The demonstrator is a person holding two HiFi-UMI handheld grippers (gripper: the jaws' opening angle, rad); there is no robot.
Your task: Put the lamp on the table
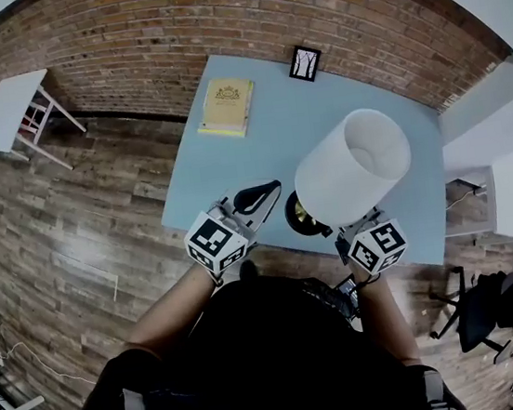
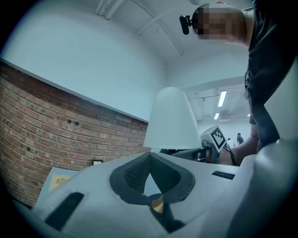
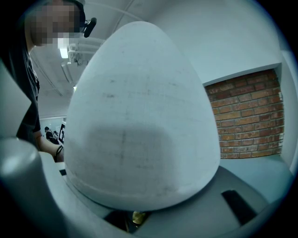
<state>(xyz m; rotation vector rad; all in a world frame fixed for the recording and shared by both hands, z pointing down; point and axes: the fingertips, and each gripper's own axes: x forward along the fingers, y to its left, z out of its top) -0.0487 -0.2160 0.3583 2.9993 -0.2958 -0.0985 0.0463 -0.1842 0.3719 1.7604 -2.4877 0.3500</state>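
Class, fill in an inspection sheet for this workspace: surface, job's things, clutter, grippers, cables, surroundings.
Surface: blue table, mostly bare.
Job's things: lamp, black base at the table's near edge; whether it rests there cannot be told.
Clutter: yellow book and small frame at the far side.
Grippers: left hand-held gripper shut, empty, beside the base; right hand-held gripper under the shade, grip hidden.
Cables: white cable on the floor, none seen on the table.
Surroundings: brick wall, wood floor, white side table, office chair.
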